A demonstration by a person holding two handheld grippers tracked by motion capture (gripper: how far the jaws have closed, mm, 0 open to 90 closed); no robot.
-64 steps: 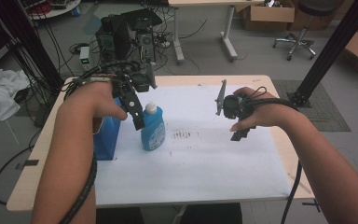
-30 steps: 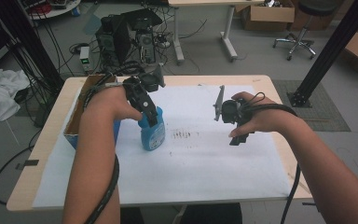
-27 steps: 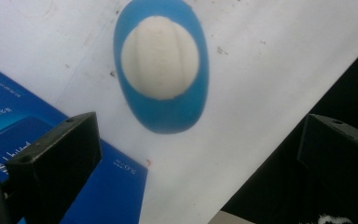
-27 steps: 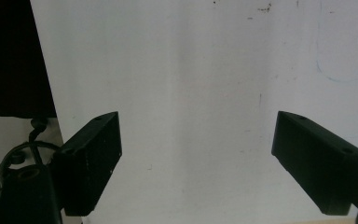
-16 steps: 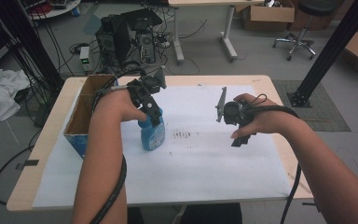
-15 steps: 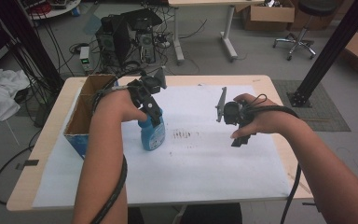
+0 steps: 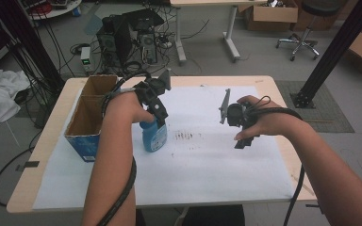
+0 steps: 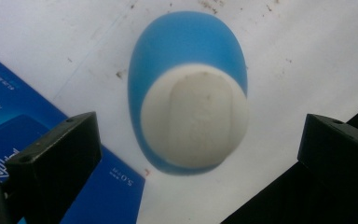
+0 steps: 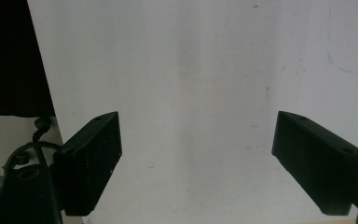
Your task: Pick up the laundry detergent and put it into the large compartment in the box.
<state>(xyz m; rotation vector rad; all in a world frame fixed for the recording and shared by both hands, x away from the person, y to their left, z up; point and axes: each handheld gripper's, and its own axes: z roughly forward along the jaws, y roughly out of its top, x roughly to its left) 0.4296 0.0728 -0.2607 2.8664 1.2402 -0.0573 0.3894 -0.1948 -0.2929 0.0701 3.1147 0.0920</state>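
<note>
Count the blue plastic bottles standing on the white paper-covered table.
1. The blue plastic bottle with a white cap stands right of the open cardboard box, under the left claw; others may be hidden inside the box.

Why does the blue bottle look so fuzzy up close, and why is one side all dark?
In the left gripper view the oval blue plastic bottle sits very near the lens, so its white cap blurs softly. In the right gripper view a black shadowy area fills the upper left, while the white paper sheet looks pale and washed out.
</note>
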